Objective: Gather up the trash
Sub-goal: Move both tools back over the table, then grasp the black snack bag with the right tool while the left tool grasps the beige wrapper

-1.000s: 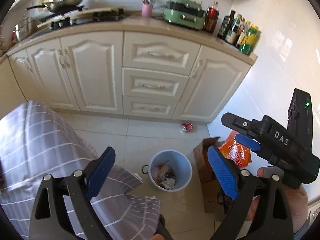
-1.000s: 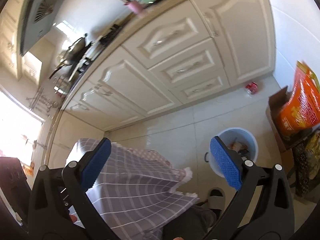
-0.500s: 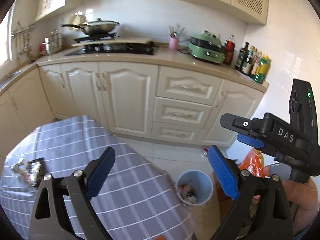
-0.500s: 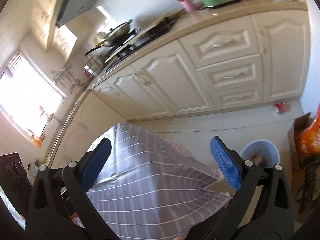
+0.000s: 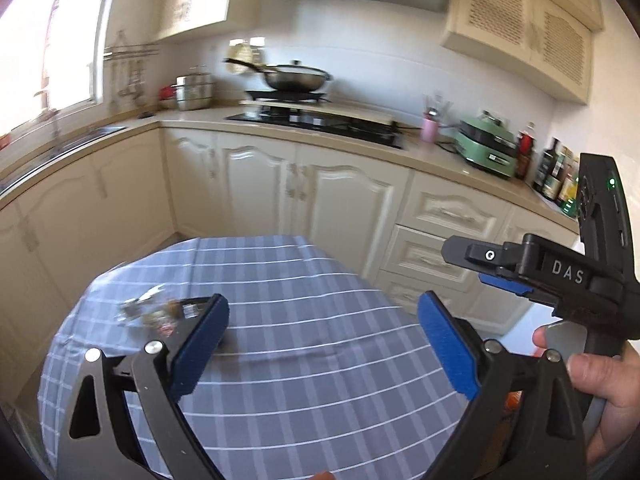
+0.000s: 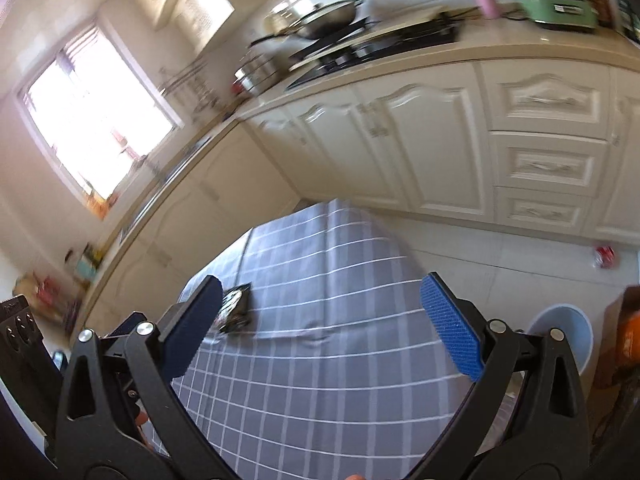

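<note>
A crumpled wrapper and dark tray of trash (image 5: 154,312) lies on the left part of a table with a grey checked cloth (image 5: 304,320). It also shows in the right wrist view (image 6: 235,309), partly behind my left finger. My left gripper (image 5: 322,344) is open and empty above the table. My right gripper (image 6: 320,322) is open and empty, and it shows at the right of the left wrist view (image 5: 504,276). A light blue trash bin (image 6: 566,334) stands on the floor at the right.
Cream kitchen cabinets (image 5: 320,196) line the far wall, with a stove and wok (image 5: 296,78) on the counter. A red can (image 6: 605,257) lies on the floor by the cabinets. A cardboard box with an orange bag (image 6: 624,336) stands beside the bin.
Both views have swung up and left from the floor and bin toward the table. The trash on the cloth has come into view. Both grippers stay open.
</note>
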### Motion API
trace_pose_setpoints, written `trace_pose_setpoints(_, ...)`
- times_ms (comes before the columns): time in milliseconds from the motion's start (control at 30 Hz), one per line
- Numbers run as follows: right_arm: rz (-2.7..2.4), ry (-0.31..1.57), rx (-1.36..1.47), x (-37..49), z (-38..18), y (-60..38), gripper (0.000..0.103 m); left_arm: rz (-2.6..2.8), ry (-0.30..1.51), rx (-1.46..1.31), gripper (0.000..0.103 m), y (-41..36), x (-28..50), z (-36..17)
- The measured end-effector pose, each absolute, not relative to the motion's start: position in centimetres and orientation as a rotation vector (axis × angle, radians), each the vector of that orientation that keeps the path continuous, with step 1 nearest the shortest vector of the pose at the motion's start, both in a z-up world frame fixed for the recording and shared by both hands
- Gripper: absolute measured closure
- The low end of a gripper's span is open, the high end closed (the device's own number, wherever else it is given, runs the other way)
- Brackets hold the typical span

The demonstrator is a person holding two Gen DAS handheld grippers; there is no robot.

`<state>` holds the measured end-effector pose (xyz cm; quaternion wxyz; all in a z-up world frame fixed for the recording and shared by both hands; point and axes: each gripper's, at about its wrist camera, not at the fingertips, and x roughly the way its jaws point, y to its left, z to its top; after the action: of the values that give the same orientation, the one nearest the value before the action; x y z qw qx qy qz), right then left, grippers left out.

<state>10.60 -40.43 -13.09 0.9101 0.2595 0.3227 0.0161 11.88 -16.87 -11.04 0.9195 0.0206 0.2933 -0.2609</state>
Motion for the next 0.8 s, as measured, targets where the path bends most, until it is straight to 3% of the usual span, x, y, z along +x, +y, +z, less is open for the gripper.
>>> trace_pose_setpoints(667, 0.224, 0.996, 0.199, 25.7, -22.7, -22.9, 0.006, -0.223, 0.729, -0.032, 0.01, -2.2, 17.8, -19.0)
trace_pose_setpoints(733, 0.221, 1.017, 0.163, 26.6, -23.6, -22.0, 0.012, -0.209, 0.742, -0.045, 0.01, -1.7, 18.0, -19.5)
trace_pose_setpoints(800, 0.214, 1.033, 0.138, 27.0, -24.4, -21.5, 0.042, -0.201, 0.758, -0.05, 0.01, -1.3, 18.4, -20.1)
